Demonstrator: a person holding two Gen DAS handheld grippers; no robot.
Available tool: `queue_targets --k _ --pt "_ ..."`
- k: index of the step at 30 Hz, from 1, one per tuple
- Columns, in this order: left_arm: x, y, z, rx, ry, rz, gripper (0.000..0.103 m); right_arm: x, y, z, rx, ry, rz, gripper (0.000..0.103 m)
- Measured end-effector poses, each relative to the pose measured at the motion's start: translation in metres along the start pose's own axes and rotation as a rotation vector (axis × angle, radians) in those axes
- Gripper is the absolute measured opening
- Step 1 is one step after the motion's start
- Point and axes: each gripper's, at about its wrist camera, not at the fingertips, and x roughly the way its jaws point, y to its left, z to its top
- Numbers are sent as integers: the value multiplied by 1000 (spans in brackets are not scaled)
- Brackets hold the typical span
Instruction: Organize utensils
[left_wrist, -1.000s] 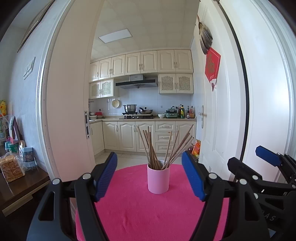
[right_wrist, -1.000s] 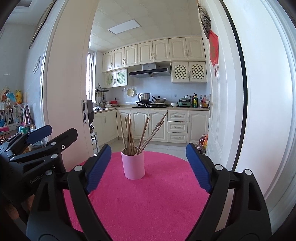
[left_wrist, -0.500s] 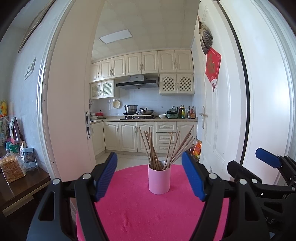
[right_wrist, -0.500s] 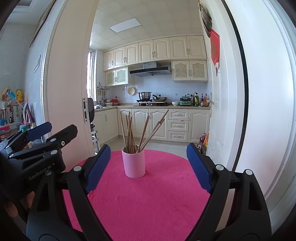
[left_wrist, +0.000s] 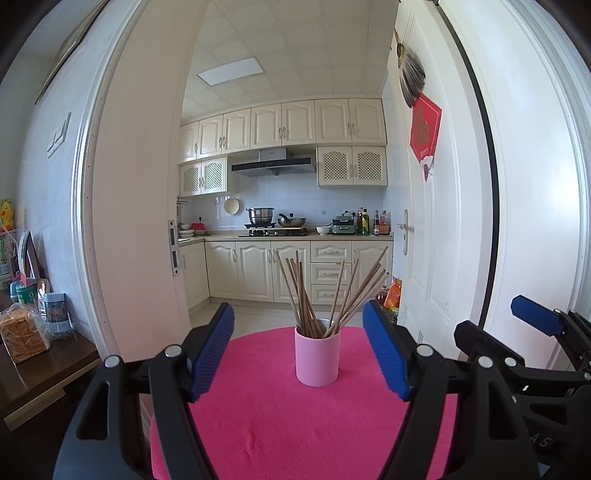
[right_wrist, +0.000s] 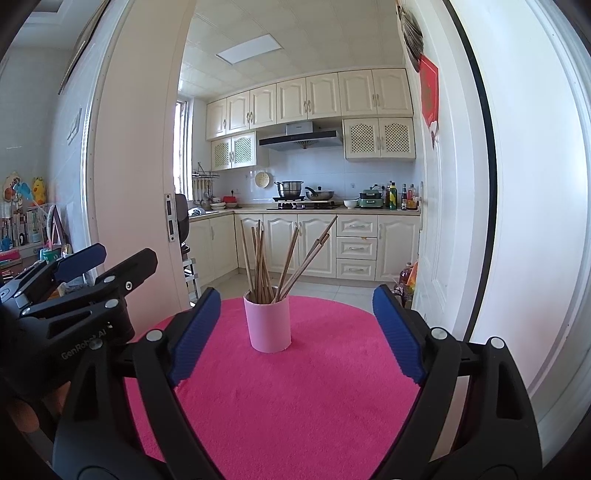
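One marking reads clearly — "GenRobot.AI", in pale letters along the black arm of the left tongs (right_wrist: 79, 286), seen from the right wrist view.

Chopstick (left_wrist: 334, 295) lower ends hidden inside pink cup (left_wrist: 317, 360); pink round table (left_wrist: 280, 424) near edge cut off; countertop bottle (right_wrist: 392, 195) labels unreadable.

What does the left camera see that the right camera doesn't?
Only the left camera shows the bread in a bag on the brown side table. Only the right camera shows the window, the hanging utensil rack and the bookshelf. Both show the pink cup of chopsticks on the pink table, the kitchen behind, and both open grippers, left and right.
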Motion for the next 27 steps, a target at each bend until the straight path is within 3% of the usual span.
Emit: queue_targets --k 27 --pt "2 0 -2 4 -2 -2 71 -1 -1 -2 5 4 -2 84"
